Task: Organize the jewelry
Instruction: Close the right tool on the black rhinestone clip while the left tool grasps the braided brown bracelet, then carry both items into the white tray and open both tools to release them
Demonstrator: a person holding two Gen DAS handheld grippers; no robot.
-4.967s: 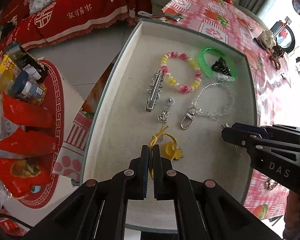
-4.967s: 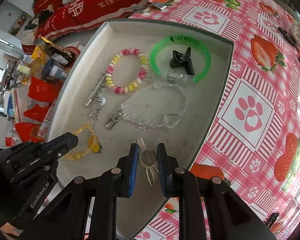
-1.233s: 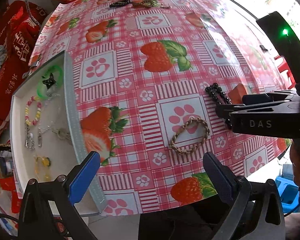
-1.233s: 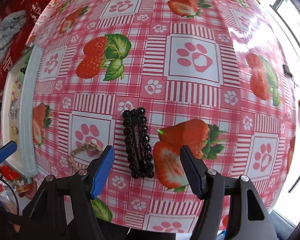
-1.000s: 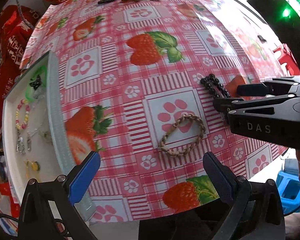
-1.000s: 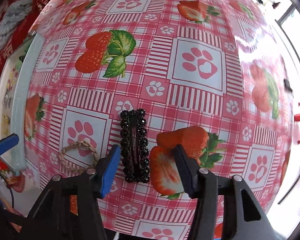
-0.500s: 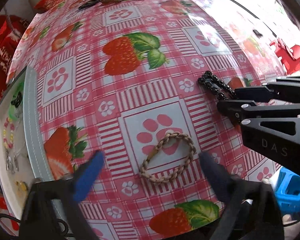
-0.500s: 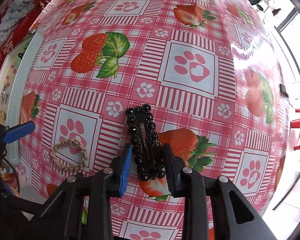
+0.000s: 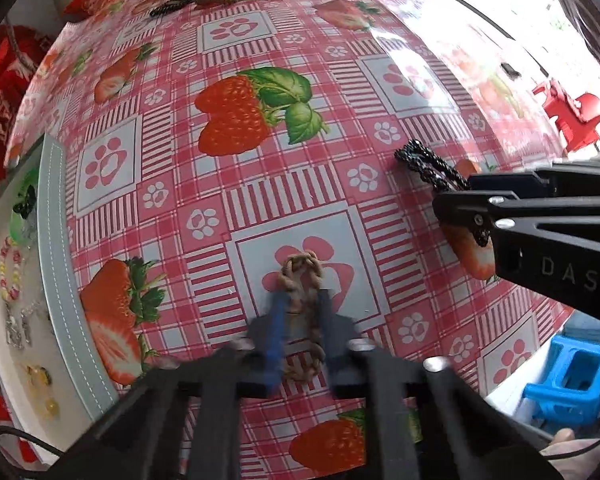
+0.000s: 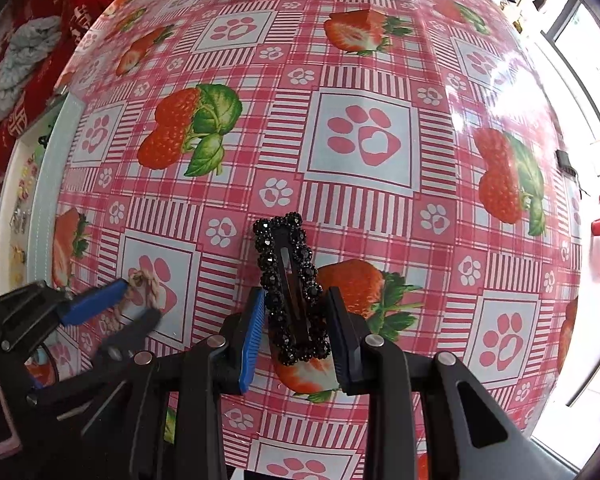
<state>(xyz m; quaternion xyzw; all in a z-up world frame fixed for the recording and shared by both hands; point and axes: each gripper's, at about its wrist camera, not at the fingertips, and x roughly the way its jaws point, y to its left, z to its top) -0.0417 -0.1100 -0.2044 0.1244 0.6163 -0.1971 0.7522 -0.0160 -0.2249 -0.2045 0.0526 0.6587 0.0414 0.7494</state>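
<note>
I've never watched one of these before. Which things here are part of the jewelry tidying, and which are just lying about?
Part of the job:
- braided bracelet, between the left hand-held gripper fingers
- black beaded hair clip, between the right hand-held gripper fingers
- tray already holding jewelry

Just lying about:
- strawberry tablecloth
- blue stool
- red chair

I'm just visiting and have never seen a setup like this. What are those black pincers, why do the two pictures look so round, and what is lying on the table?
No robot here: a person holds a two-finger gripper in each hand. Each carries a wide-angle camera looking along its fingers, which bends the view.

One picture is from the left gripper, whose fingers are closing around a braided bracelet. The other is from the right gripper, its fingers on both sides of a black beaded hair clip.

Both pieces lie on a strawberry tablecloth. At the left edge sits a white tray holding other jewelry.
</note>
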